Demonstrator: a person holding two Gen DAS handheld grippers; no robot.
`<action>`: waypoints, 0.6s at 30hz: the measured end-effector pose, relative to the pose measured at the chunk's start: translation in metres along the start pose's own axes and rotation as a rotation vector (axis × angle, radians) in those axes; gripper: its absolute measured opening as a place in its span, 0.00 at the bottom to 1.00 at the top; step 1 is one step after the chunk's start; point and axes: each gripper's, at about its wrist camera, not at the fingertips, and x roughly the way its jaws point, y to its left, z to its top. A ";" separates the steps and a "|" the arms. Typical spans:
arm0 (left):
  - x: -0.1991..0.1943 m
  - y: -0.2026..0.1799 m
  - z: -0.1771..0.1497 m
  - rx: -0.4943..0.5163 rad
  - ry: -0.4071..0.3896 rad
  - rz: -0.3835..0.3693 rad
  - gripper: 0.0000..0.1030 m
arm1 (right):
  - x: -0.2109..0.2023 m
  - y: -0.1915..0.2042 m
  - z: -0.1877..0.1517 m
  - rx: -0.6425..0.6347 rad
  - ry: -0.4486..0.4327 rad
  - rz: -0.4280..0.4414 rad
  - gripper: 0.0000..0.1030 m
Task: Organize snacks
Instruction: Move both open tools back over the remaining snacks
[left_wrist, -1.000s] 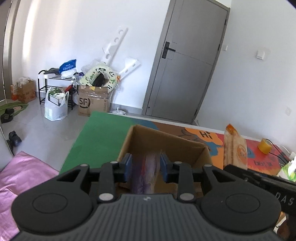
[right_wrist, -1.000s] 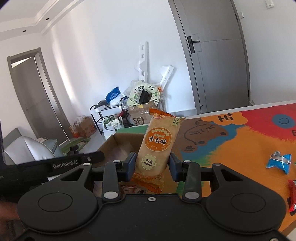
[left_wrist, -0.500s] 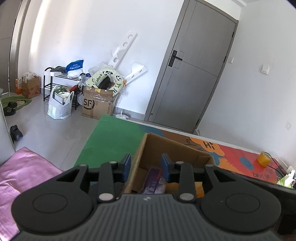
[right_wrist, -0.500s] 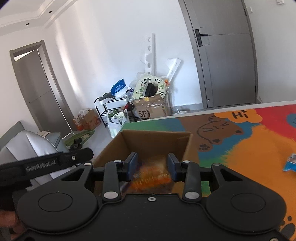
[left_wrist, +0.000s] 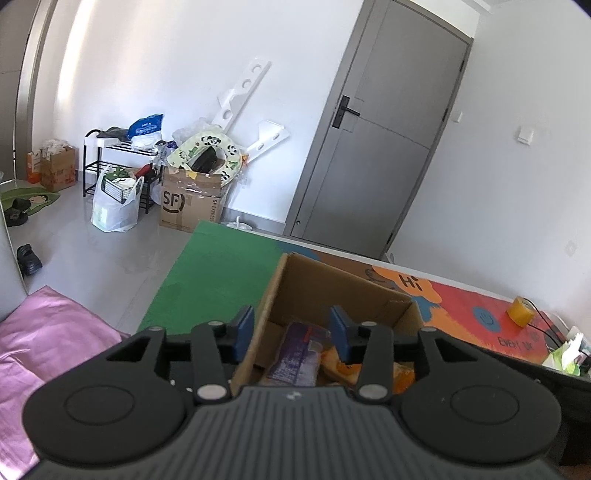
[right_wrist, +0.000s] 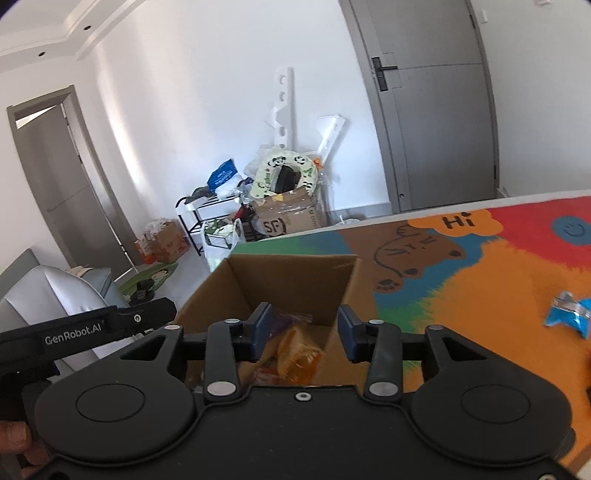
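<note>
An open cardboard box (left_wrist: 332, 288) (right_wrist: 291, 273) stands on the colourful play mat. Inside lie a purple snack packet (left_wrist: 295, 354) and an orange snack packet (left_wrist: 399, 369) (right_wrist: 295, 354). My left gripper (left_wrist: 291, 328) is open and empty, held over the box's left wall. My right gripper (right_wrist: 304, 332) is open and empty, held above the box's inside. A blue snack packet (right_wrist: 570, 314) lies on the mat to the right of the box.
The play mat (right_wrist: 480, 280) covers the table; its green part (left_wrist: 221, 273) is left of the box. A yellow tape roll (left_wrist: 520, 316) sits far right. The left gripper's body (right_wrist: 85, 328) shows in the right wrist view. Clutter and an SF carton (left_wrist: 192, 203) stand by the wall.
Both grippers let go of their packets: the purple one and the orange one dropped into the box. Both jaws opened wider and both grippers drew back a little.
</note>
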 end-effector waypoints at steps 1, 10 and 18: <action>0.000 -0.003 0.000 0.003 0.004 -0.002 0.47 | -0.002 -0.002 0.000 0.005 0.002 -0.005 0.42; -0.002 -0.029 -0.011 0.045 0.024 -0.045 0.70 | -0.025 -0.025 -0.009 0.057 -0.001 -0.041 0.65; 0.004 -0.054 -0.022 0.071 0.075 -0.048 0.77 | -0.049 -0.060 -0.018 0.128 -0.026 -0.087 0.94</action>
